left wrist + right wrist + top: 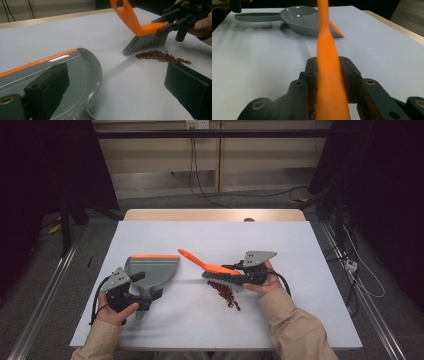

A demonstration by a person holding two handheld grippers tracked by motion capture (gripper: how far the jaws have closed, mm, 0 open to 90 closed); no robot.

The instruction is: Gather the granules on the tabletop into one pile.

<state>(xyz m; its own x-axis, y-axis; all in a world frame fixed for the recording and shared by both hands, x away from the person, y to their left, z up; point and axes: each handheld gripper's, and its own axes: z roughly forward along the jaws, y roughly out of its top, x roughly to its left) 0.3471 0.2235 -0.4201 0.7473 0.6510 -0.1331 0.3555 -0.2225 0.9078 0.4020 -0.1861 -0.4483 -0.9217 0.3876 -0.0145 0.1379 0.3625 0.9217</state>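
So here's where we're at: our right gripper [239, 272] has its jaws pinched tight on the orange brush [207, 266], squeezing the handle from both sides. The bristles sit at the far end of the little trail of red beans [224, 294]. That trail runs on a slant back toward us, and the brush handle pokes off toward the dustpan [151, 269].

The dustpan lies to the left of the beans, well apart from them, with bare table in between. Its orange lip [155, 256] faces away from us, not toward the pile, which looks like the snag to us. Our left gripper [134, 291] is at the dustpan's handle; from the left gripper view the jaws look spread, with the pan between them.

We reckon the pan needs turning to face the beans, or the sweep won't land in it.
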